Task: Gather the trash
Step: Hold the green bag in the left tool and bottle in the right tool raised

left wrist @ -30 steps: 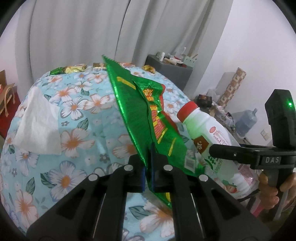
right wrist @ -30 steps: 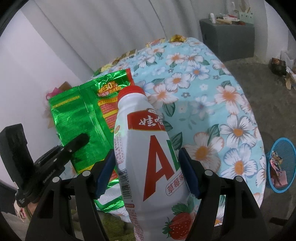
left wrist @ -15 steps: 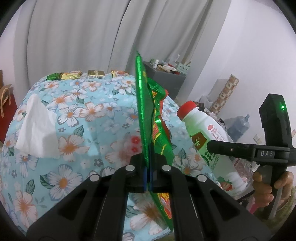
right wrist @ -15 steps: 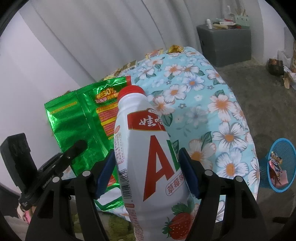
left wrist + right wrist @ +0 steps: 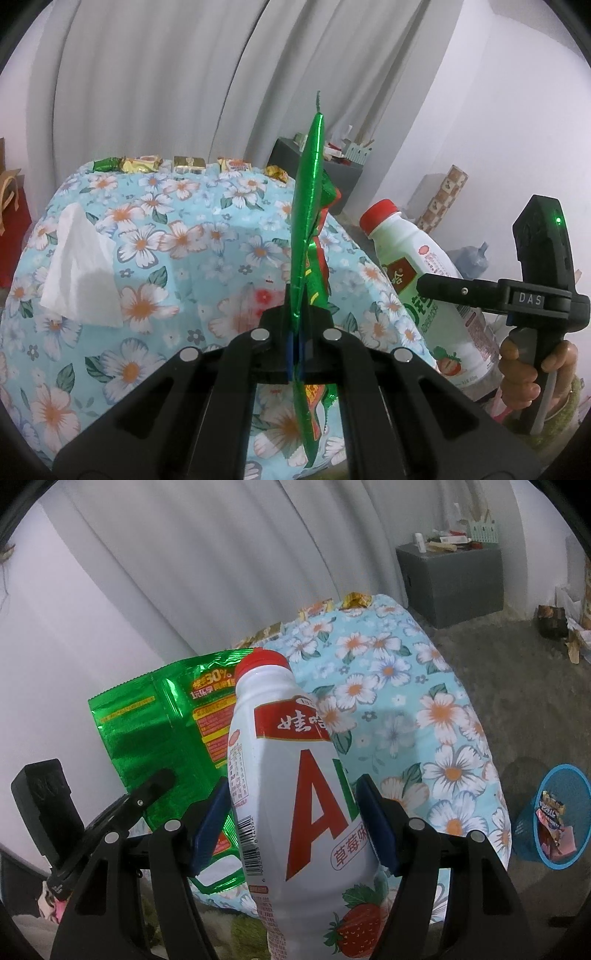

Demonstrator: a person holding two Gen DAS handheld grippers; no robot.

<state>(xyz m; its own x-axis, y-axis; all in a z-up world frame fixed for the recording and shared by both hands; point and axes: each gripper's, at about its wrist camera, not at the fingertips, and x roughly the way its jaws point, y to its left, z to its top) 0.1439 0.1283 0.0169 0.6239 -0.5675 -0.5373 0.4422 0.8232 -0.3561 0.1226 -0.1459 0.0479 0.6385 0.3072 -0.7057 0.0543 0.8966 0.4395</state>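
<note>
While the left wrist view meets the green snack wrapper [image 5: 308,229] edge-on, long axis upright above the floral tablecloth [image 5: 155,258], the left gripper [image 5: 295,345] pinches it flat. From the right wrist, the wrapper's printed face shows, and the right gripper [image 5: 295,827] clamps a white, red-capped bottle [image 5: 295,794], cap up, before that cloth; only here a blue basket [image 5: 554,819] appears, down right of it.

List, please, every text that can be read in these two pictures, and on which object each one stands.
"DAS": right gripper body.
"娃哈", large red "A", "草莓味": white bottle, held by it.
"30%": green snack bag, held by left gripper.
Bottle's small print, barcode digits, bag's yellow lines, candy wrappers: too small.
</note>
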